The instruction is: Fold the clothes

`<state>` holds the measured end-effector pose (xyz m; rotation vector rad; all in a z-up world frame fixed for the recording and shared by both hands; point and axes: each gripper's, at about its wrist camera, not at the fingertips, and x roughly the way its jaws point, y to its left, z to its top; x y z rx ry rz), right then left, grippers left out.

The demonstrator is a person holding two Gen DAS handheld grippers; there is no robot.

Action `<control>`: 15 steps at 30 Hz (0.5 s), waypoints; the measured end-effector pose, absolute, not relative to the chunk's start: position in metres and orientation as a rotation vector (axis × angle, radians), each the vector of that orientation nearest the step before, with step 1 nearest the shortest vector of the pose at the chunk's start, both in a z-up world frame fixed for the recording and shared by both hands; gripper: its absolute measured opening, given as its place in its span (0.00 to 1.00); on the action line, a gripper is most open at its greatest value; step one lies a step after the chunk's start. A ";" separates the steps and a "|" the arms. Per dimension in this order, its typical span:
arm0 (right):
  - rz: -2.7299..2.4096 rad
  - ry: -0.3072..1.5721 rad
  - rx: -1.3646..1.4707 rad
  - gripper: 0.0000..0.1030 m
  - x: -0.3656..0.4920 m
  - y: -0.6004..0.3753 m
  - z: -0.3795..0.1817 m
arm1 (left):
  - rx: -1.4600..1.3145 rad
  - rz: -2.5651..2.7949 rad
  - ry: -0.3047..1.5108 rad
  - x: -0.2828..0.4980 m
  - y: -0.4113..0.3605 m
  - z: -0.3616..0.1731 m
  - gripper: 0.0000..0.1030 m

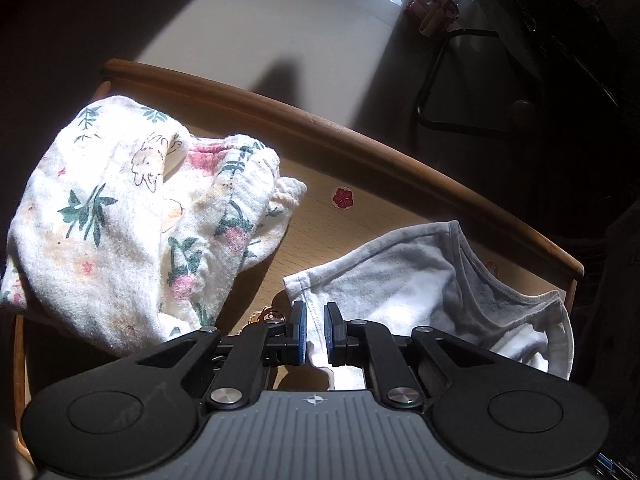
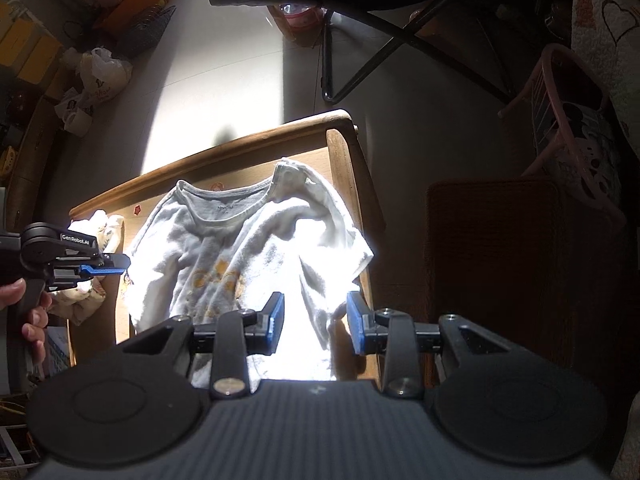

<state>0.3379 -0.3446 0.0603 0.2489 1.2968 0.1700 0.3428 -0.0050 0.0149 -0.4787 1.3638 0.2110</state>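
White cotton, a small T-shirt (image 2: 240, 256) lies spread but rumpled on the wooden bench (image 2: 340, 152), its far sleeve bunched over the shoulder. Judging by this, the fold is only beginning. Left gripper (image 1: 315, 330) has its jaws nearly together around the shirt's near edge, though whether they truly pinch it I cannot tell; right gripper (image 2: 315, 322) hovers wide apart over the hem. Next, the right must grasp cloth. A crumpled floral garment (image 1: 120, 216) crowds the bench's left side.
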 end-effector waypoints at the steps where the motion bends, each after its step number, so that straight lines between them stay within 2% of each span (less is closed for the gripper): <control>1: 0.168 1.297 0.247 0.32 0.334 -0.344 0.060 | -0.493 0.204 1.355 0.343 -0.004 0.015 0.14; 15: 0.167 1.321 0.260 0.32 0.304 -0.336 0.052 | -0.600 0.216 1.347 0.342 0.003 0.011 0.14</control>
